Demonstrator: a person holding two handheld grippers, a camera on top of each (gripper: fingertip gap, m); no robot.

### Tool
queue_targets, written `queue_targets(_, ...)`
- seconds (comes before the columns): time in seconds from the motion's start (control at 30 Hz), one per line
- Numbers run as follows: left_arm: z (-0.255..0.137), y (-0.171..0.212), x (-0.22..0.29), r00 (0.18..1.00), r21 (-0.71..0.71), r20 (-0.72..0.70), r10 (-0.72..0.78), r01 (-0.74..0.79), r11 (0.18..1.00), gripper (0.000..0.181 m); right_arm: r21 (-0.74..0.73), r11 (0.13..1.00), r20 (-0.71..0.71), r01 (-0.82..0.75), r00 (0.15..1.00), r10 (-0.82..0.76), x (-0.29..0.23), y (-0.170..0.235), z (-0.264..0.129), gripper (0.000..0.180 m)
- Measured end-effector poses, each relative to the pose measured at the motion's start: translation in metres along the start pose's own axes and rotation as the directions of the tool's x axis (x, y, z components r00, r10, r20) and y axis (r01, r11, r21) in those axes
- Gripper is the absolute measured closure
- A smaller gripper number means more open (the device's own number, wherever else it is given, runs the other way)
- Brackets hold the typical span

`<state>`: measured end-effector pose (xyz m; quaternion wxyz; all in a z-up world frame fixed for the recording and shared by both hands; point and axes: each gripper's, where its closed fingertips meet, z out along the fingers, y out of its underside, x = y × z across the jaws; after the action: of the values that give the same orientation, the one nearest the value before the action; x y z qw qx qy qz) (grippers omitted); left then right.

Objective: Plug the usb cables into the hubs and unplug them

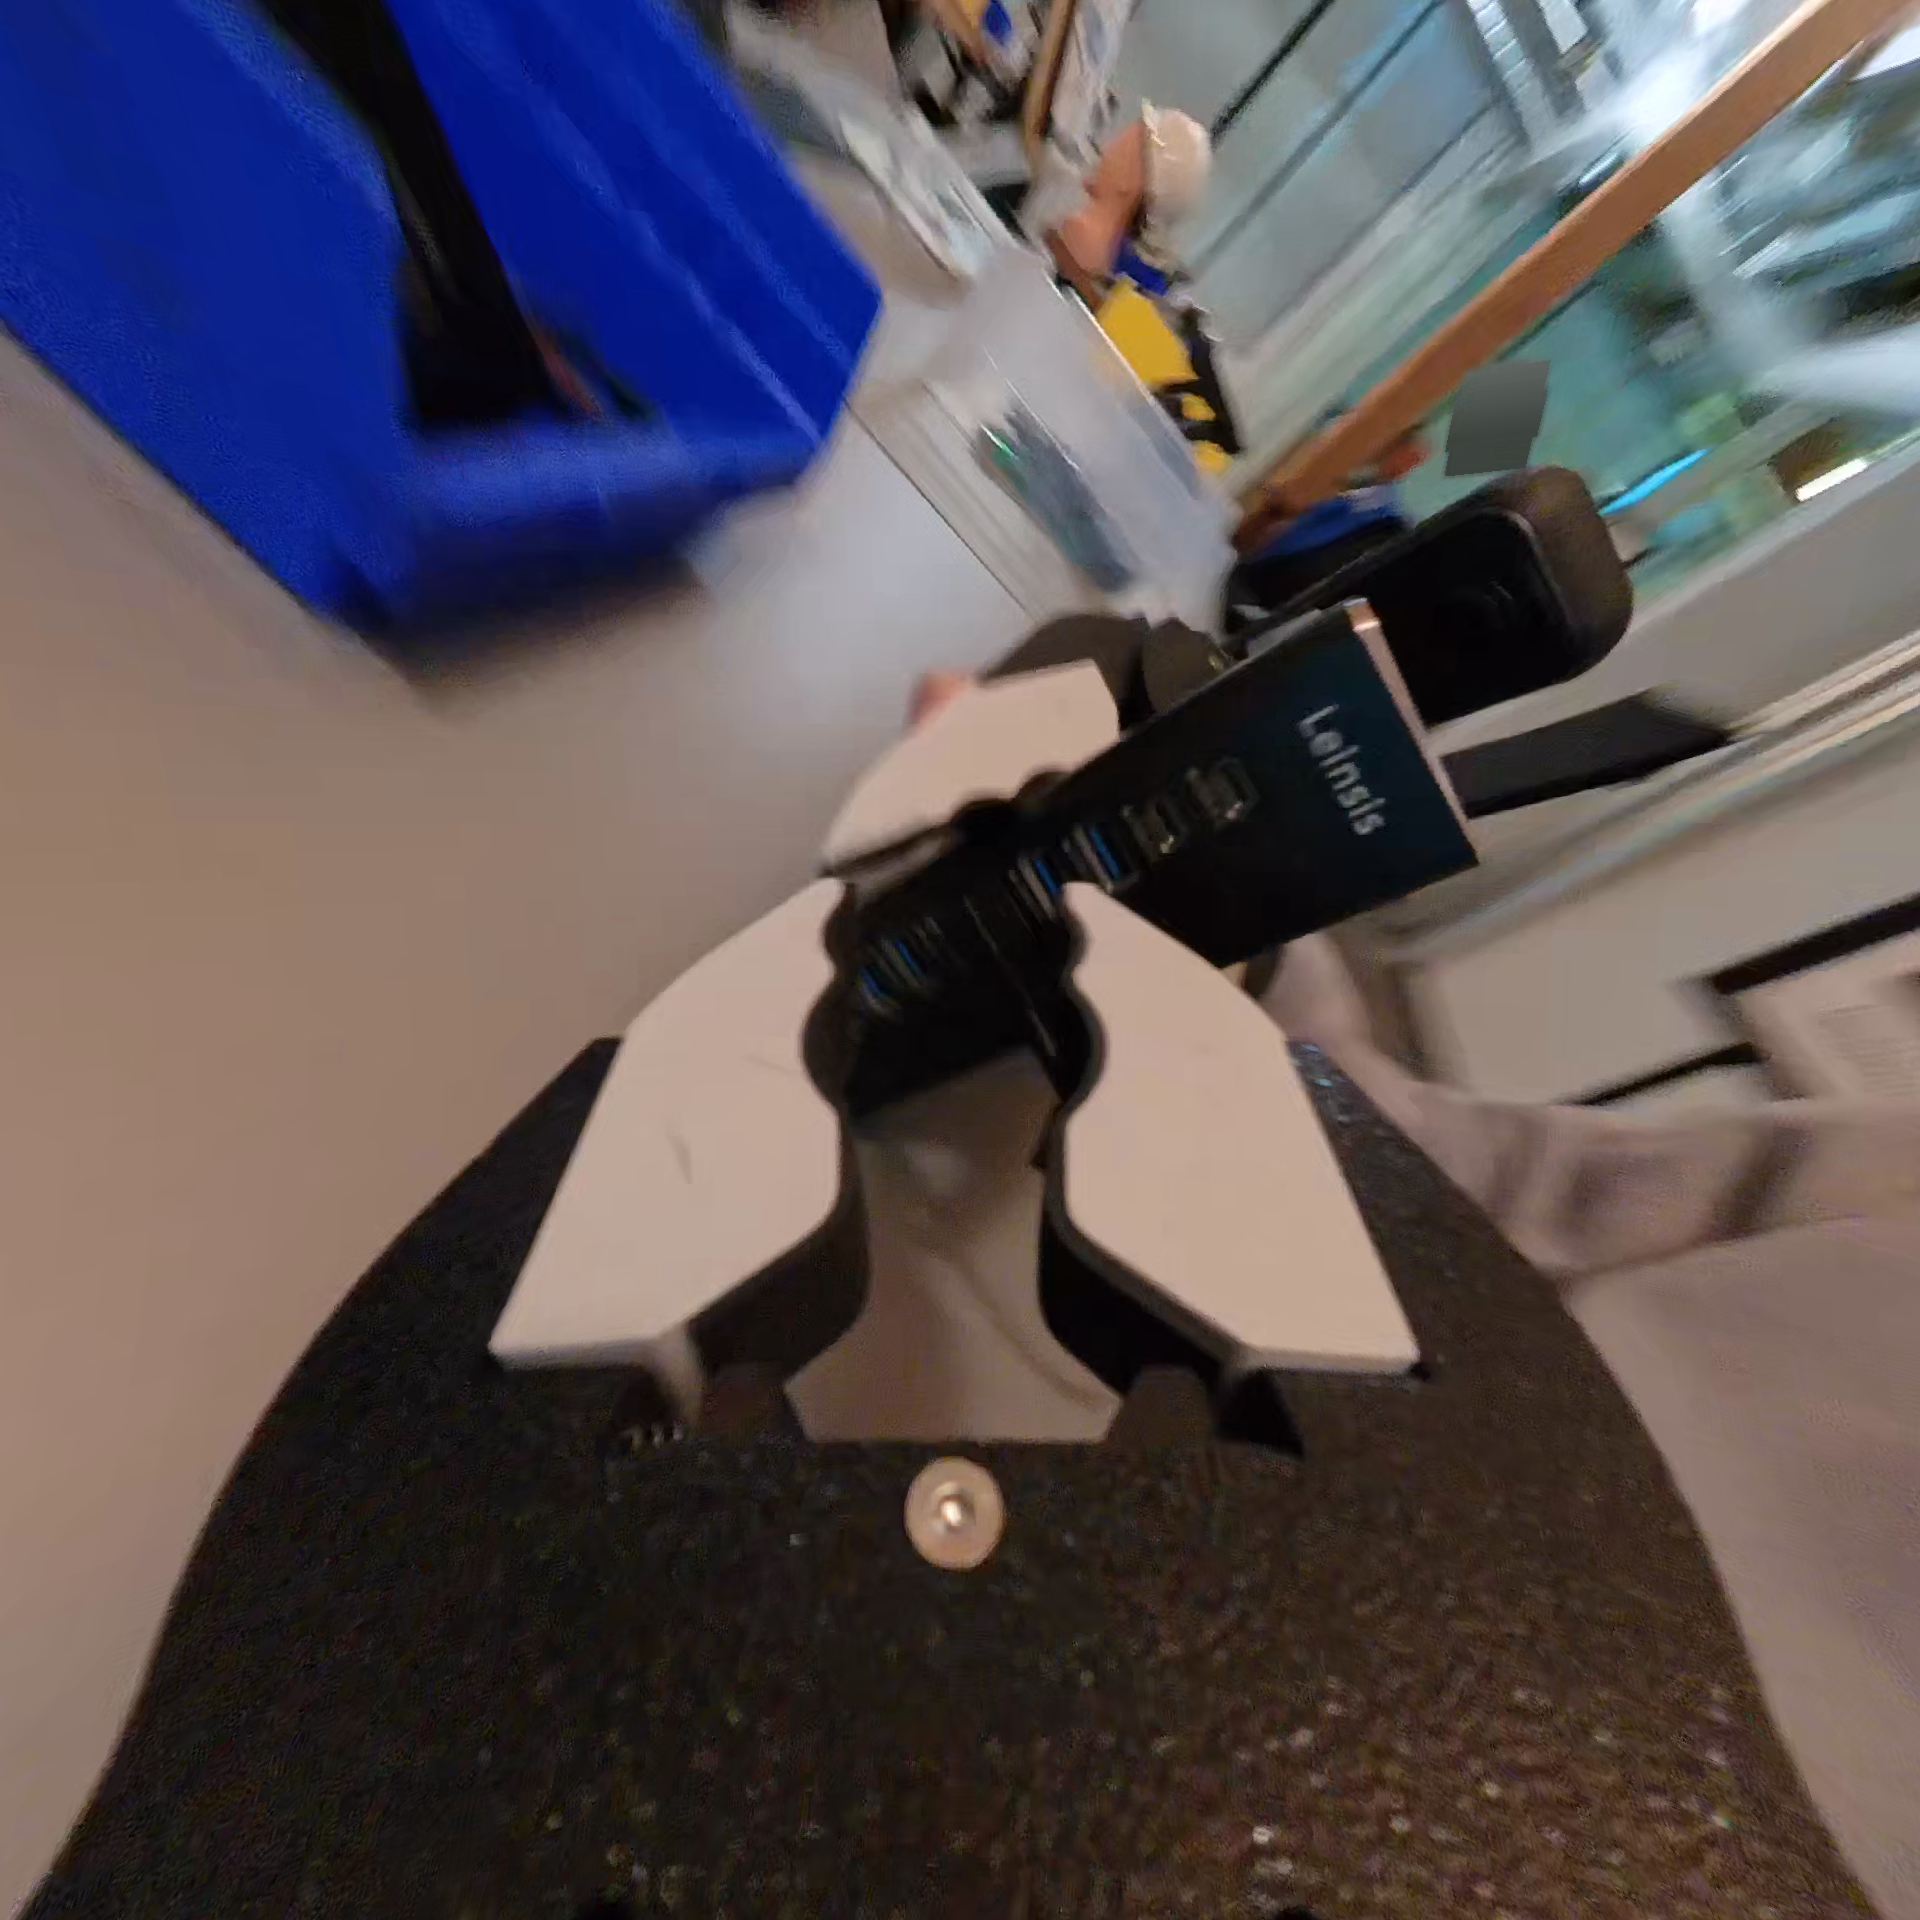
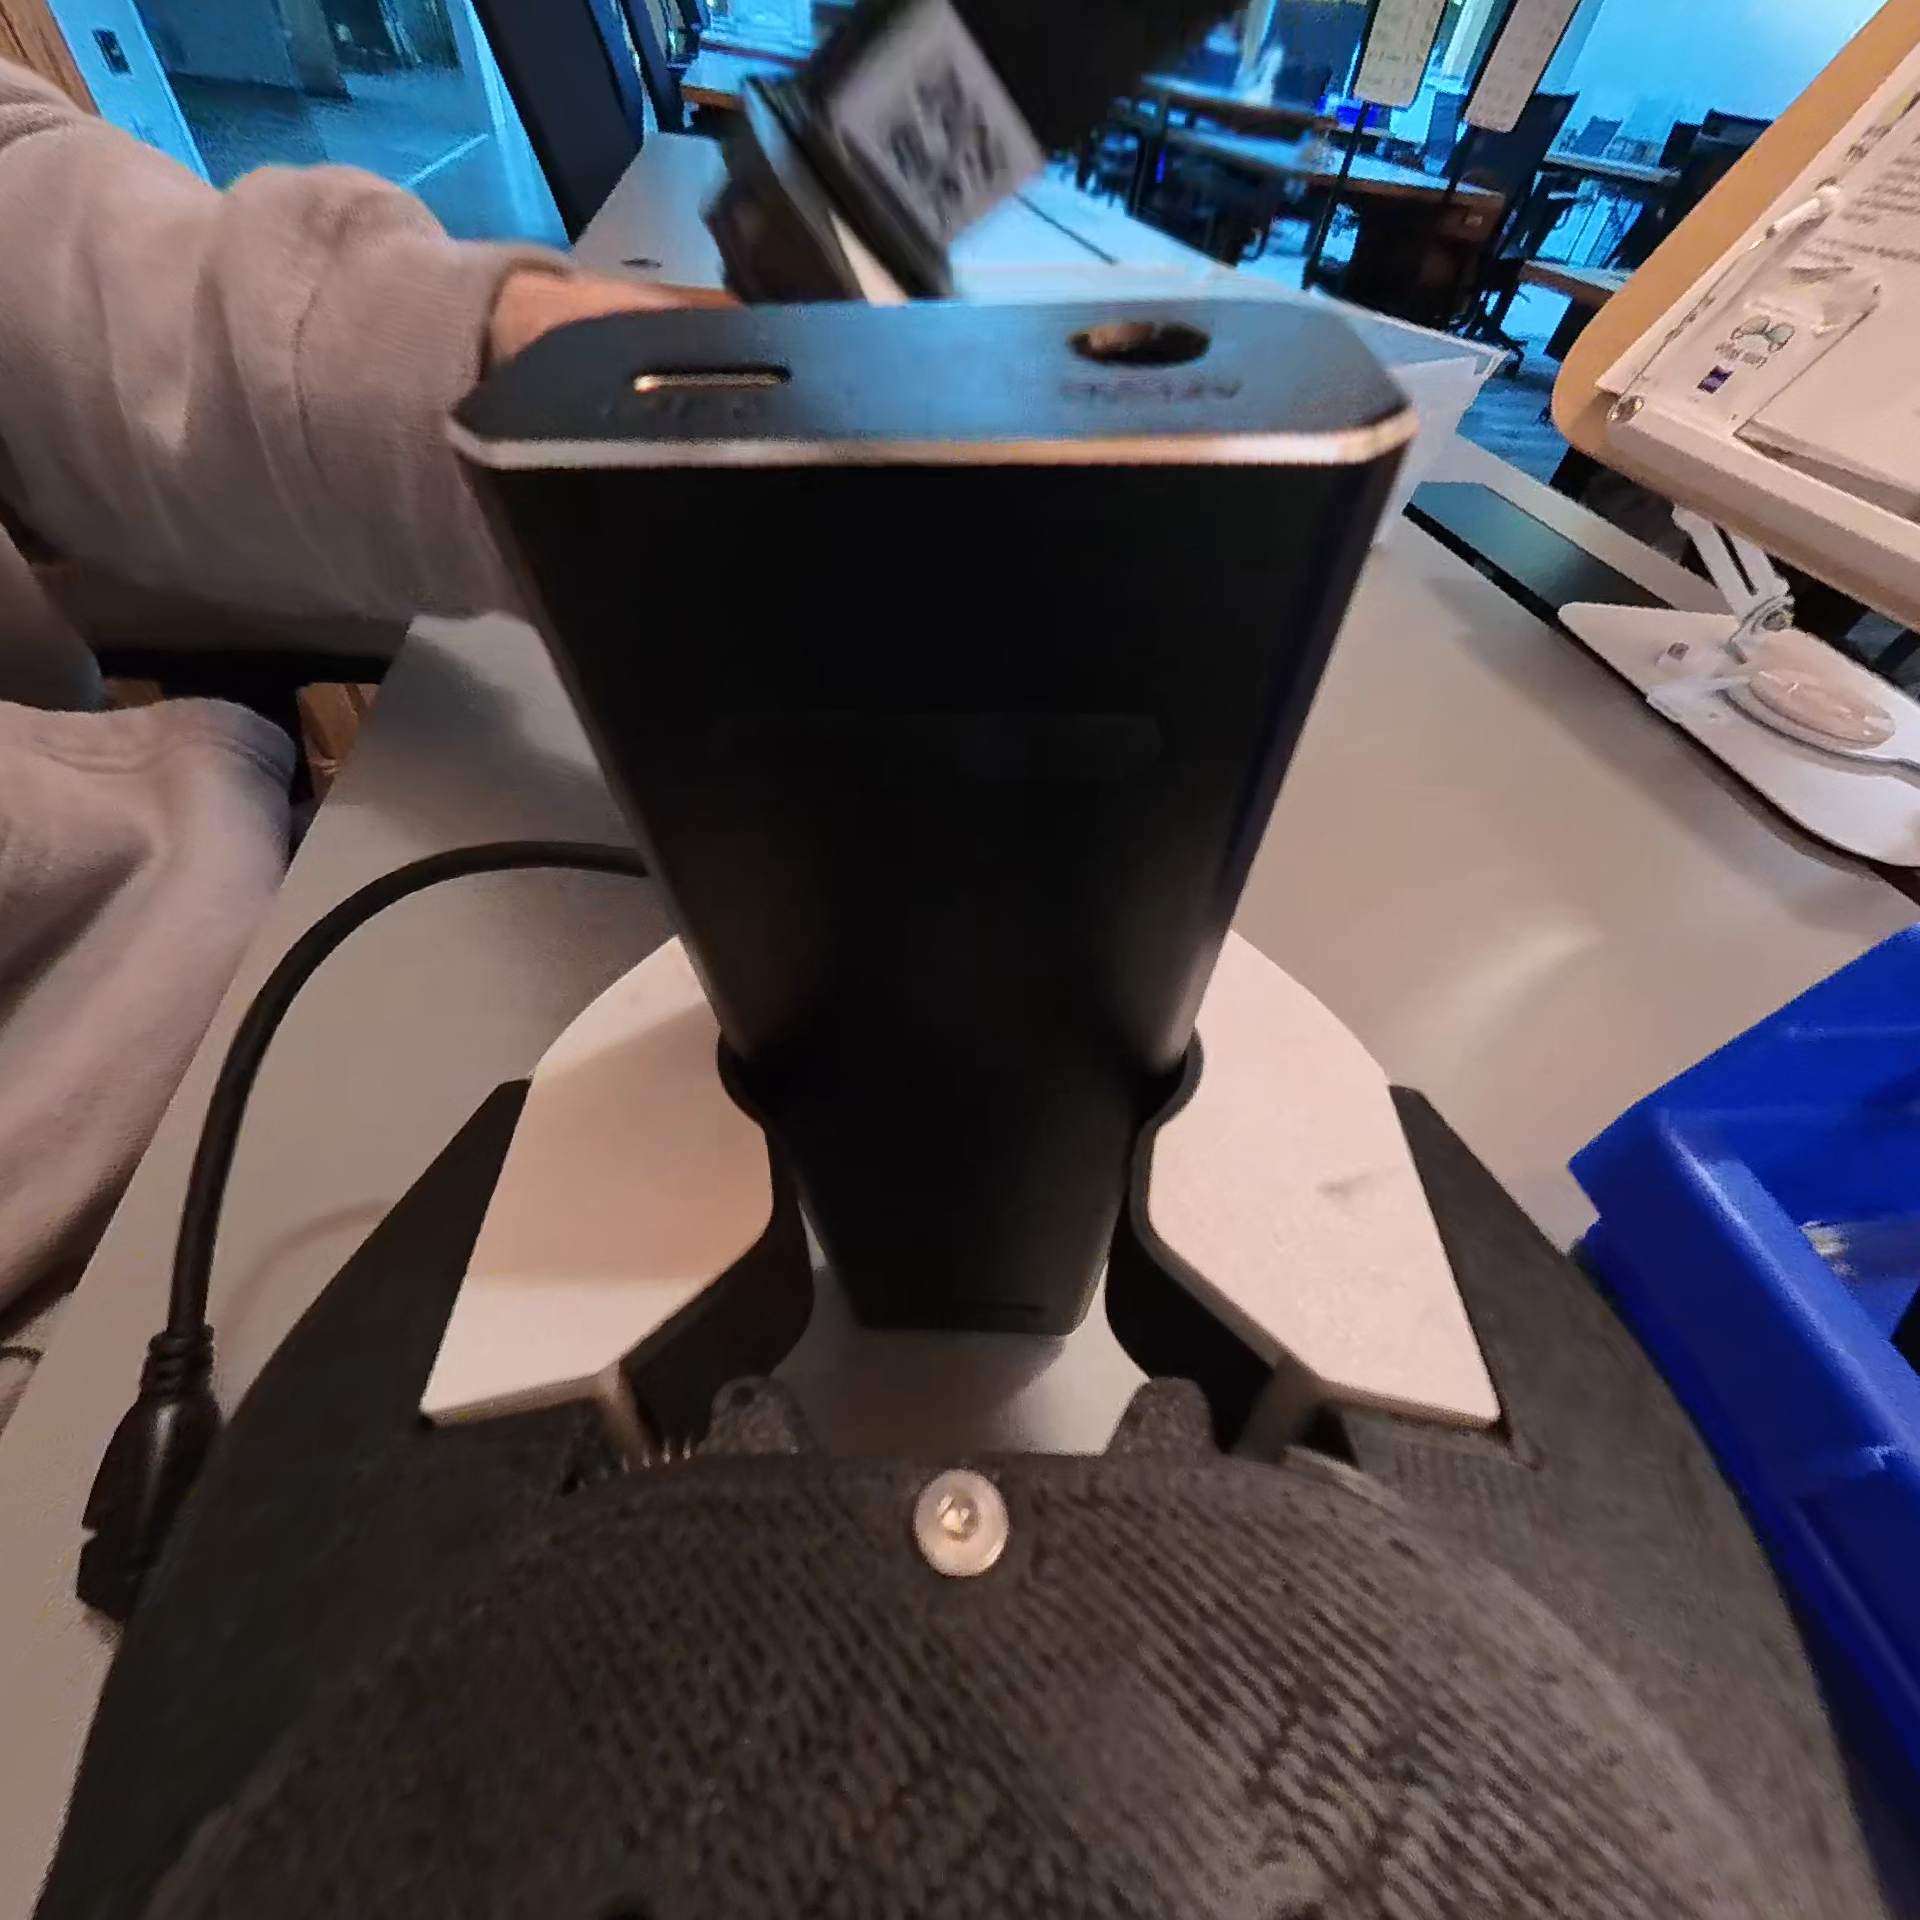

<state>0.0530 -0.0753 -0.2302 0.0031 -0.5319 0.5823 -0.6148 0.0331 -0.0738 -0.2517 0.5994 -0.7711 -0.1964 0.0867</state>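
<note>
In the right wrist view, nearest the camera, the right gripper (image 2: 961,1174) has its jaws closed on the narrow near end of a dark USB hub (image 2: 925,748), which sticks up and away, lifted clear of the table (image 2: 1455,831). The hub's far end face shows a slot and a round socket, both empty. Lower left, a black cable (image 2: 223,1132) with a moulded plug lies loose near the table's near left edge, joined to nothing that can be seen.

In the left wrist view, the left gripper (image 1: 951,997) is also clamped on the hub (image 1: 1247,831), at the end where its row of blue-lined ports sits; the visible ports look empty, though those between the fingers are hidden. Beyond, the other gripper's fingers and camera meet the hub. A blue bin (image 1: 343,499) stands farther back on the table.

Judging from this, no plugging is under way: both grippers are taken up with the hub itself, and the cable lies ungrasped.
</note>
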Motion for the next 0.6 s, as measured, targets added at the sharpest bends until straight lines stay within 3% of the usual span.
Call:
queue_targets(0.1, -0.017, -0.029, 0.03, 0.892, 0.039, 0.087, 0.444, -0.448, 0.893, 0.115, 0.001, 0.999, 0.01, -0.045, 0.999, 0.045, 0.001, -0.001, 0.0, 0.108)
queue_targets(0.2, -0.005, -0.024, 0.048, 0.75, -0.11, 0.091, 0.655, -0.646, 0.756, 0.094, 0.028, 0.997, 0.032, -0.073, 0.997, 0.072, -0.002, -0.011, 0.004, 0.108)
queue_targets(0.3, 0.014, -0.015, 0.058, 0.704, -0.131, 0.03, 0.71, -0.701, 0.701, 0.099, -0.003, 0.998, 0.05, -0.056, 0.997, 0.056, -0.009, -0.014, 0.008, 0.108)
queue_targets(0.4, 0.022, -0.017, 0.068, 0.711, -0.092, -0.006, 0.703, -0.7, 0.708, 0.12, 0.004, 0.998, 0.058, -0.064, 0.996, 0.064, -0.012, -0.018, 0.008, 0.108)
queue_targets(0.6, 0.006, -0.037, 0.075, 0.698, -0.003, -0.028, 0.715, -0.715, 0.699, 0.121, 0.165, 0.981, 0.003, -0.097, 0.995, 0.098, 0.002, -0.041, -0.007, 0.11)
